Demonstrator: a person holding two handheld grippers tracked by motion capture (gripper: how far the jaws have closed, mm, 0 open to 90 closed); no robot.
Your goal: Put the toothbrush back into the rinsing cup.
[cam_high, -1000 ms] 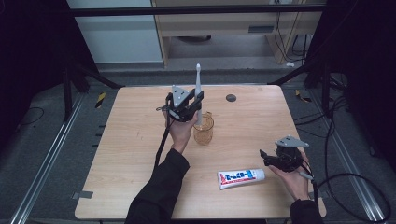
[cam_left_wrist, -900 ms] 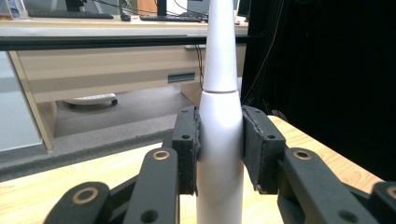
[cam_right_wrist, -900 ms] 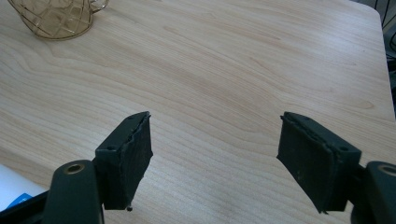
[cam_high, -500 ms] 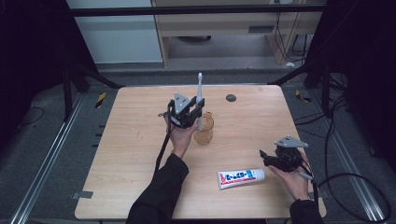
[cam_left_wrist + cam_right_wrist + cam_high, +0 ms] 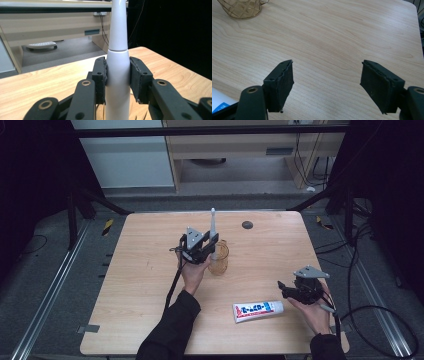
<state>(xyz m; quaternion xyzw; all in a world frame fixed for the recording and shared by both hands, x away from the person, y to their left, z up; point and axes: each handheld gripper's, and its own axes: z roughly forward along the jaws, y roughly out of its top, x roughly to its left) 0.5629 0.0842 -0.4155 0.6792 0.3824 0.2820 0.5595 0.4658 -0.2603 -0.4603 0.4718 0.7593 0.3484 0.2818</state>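
My left gripper [image 5: 209, 248] is clenched on a white electric toothbrush [image 5: 117, 75], pads pinching its thick handle so it stands upright, neck pointing up. I hold it right over the amber glass cup [image 5: 219, 258] near the table [image 5: 135, 285] centre, apparently so it can drop in handle-first; whether the base is already inside I cannot tell. My right gripper [image 5: 332, 85] hovers with jaws spread wide and empty, low over bare wood, just right of the toothpaste tube [image 5: 258, 311] lying flat near the front edge, likely staged for a grab next.
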